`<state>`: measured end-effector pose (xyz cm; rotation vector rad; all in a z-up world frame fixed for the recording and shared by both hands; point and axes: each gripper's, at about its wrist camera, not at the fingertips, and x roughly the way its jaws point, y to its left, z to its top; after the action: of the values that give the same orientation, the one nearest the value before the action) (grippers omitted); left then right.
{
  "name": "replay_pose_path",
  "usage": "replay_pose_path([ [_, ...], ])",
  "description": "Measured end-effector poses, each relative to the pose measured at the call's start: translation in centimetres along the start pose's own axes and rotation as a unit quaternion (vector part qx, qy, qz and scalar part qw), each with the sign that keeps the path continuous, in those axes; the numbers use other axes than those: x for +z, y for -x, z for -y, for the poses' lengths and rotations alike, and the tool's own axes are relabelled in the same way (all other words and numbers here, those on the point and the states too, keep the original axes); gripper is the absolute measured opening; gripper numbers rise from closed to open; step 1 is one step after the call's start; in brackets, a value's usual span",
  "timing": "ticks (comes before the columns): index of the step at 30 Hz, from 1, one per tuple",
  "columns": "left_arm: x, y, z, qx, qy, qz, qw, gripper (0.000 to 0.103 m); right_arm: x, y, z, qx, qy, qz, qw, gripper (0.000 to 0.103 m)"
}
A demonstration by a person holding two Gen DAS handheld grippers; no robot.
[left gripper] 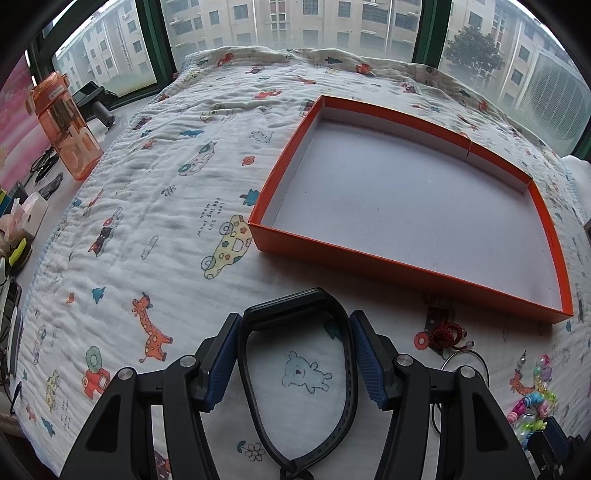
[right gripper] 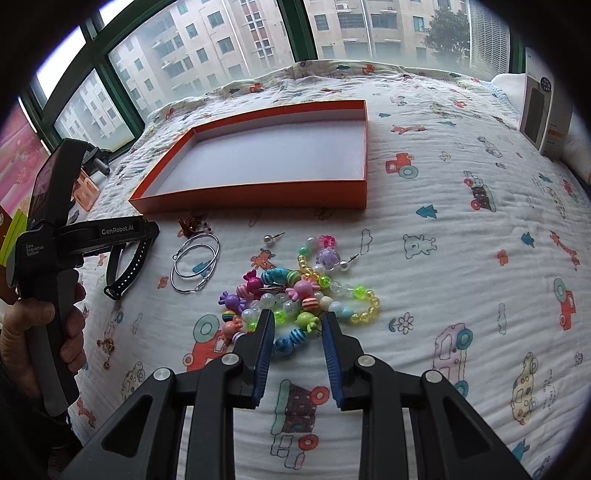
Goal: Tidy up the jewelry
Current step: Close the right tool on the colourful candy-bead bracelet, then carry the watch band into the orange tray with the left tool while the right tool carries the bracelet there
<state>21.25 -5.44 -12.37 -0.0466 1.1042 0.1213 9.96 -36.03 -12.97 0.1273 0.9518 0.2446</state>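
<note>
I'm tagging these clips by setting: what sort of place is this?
Probably a bedroom in an upper-floor flat. A cartoon-print quilt covers a bed-like surface under a green-framed window facing apartment blocks, and an orange water bottle stands alongside.

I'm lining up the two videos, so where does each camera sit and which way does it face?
Left wrist: on the left gripper, looking down along its fingers at a black band pinched between them.
Right wrist: on the right gripper, looking down at the bead pile; the person's left hand shows.
Both show the orange box and window.
</note>
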Motion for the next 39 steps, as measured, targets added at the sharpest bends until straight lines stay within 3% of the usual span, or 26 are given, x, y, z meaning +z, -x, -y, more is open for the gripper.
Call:
replay_pose_path([
  [7, 0.0, -0.1, -0.2, -0.007, -0.002, 0.002, 1.0000, 0.063, 0.4, 1.1, -0.3, 0.031, -0.007, 0.016, 0.999, 0.030],
  [14, 0.0, -0.1, -0.3, -0.012, -0.002, 0.002, 0.9999, 0.063, -0.1, -0.5, -0.5, 0.009, -0.008, -0.008, 1.000, 0.029],
  [34, 0.1, -0.1, -0.1, -0.012, -0.004, 0.005, 0.9999, 0.063, 0.0, -1.2, -1.0, -0.041, 0.007, -0.018, 0.999, 0.025],
  [39, 0.2, -0.2, 0.0, -0.014, -0.004, 0.005, 0.9999, 0.063, 0.1, -1.2, -0.8, -0.029, 0.004, -0.017, 0.999, 0.015],
])
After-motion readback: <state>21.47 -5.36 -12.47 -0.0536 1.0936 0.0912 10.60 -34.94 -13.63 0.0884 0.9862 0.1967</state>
